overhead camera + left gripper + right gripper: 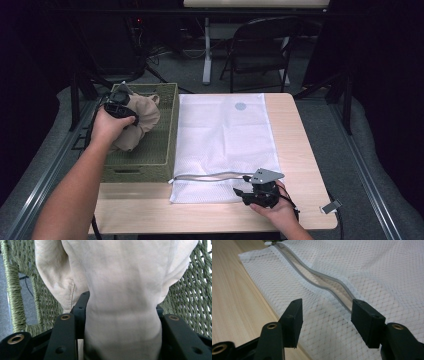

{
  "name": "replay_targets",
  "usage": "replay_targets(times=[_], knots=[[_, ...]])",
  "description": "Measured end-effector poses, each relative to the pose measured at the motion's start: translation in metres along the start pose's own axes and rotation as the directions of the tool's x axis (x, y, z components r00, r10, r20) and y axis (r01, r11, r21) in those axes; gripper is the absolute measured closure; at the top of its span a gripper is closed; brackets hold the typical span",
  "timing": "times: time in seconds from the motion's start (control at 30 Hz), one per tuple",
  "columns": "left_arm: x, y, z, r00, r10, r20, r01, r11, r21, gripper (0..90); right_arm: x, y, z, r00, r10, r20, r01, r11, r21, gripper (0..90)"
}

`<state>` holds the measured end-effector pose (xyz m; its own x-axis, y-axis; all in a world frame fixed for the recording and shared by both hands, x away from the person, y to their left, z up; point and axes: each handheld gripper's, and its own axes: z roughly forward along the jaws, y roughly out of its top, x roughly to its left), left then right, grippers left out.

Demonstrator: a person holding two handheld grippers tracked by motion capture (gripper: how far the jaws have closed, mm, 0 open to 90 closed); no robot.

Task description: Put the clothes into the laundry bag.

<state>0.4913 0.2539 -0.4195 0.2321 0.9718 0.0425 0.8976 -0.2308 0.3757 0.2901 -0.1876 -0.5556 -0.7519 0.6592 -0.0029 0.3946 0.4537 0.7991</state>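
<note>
1. Beige garment [141, 120]: bunched, lifted above green woven basket [165, 145] at table's left side.
2. Left gripper [122, 307]: clenched on garment, cloth pinched between both jaws.
3. Right gripper [327, 312]: released, jaws apart over white mesh laundry bag [225, 135], just short of its grey zipper [324, 280].
4. Bag: flat on wooden table [300, 150], beside basket.

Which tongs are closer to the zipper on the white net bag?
Right. The right tongs hover open just above the zipper; the left tongs grip beige cloth over the basket.
</note>
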Motion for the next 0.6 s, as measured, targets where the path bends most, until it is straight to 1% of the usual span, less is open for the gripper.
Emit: replay_targets(times=[0.03, 0.1, 0.27, 0.3, 0.37, 0.4, 0.43, 0.6], knots=[[-0.001, -0.002, -0.002, 0.9999, 0.011, 0.001, -0.011, 0.9999, -0.005, 51.7, 0.000, 0.000, 0.000, 1.0000, 0.000, 0.001, 0.000, 1.000, 0.000, 42.2], [-0.001, -0.002, -0.003, 0.9999, 0.015, 0.004, -0.015, 0.9999, -0.003, 51.7, 0.000, 0.000, 0.000, 1.0000, -0.001, 0.000, 0.001, 1.000, 0.000, 42.3], [-0.003, -0.005, -0.009, 0.9994, 0.030, 0.017, -0.029, 0.9993, -0.023, 51.7, 0.001, 0.000, 0.001, 1.0000, -0.003, -0.002, 0.003, 1.000, 0.002, 42.5], [-0.003, -0.006, -0.011, 0.9989, 0.045, 0.015, -0.044, 0.9988, -0.020, 51.7, 0.001, 0.000, 0.001, 1.0000, -0.001, -0.002, 0.001, 1.000, 0.003, 42.6], [-0.004, -0.007, -0.012, 0.9988, 0.046, 0.015, -0.046, 0.9987, -0.022, 51.7, 0.000, 0.000, 0.001, 1.0000, -0.002, -0.003, 0.002, 1.000, 0.003, 42.6], [-0.004, -0.008, -0.014, 0.9982, 0.057, 0.020, -0.056, 0.9983, -0.017, 51.7, 0.000, 0.000, 0.001, 1.0000, -0.001, -0.005, 0.001, 1.000, 0.001, 42.7], [-0.004, -0.009, -0.014, 0.9982, 0.056, 0.020, -0.056, 0.9982, -0.020, 51.7, 0.000, 0.000, 0.001, 1.0000, 0.000, -0.005, 0.000, 1.000, 0.002, 42.7], [-0.005, -0.013, -0.019, 0.9957, 0.089, 0.026, -0.089, 0.9961, 0.000, 51.8, 0.000, 0.000, 0.001, 1.0000, -0.001, -0.007, 0.001, 1.000, 0.009, 42.8]])
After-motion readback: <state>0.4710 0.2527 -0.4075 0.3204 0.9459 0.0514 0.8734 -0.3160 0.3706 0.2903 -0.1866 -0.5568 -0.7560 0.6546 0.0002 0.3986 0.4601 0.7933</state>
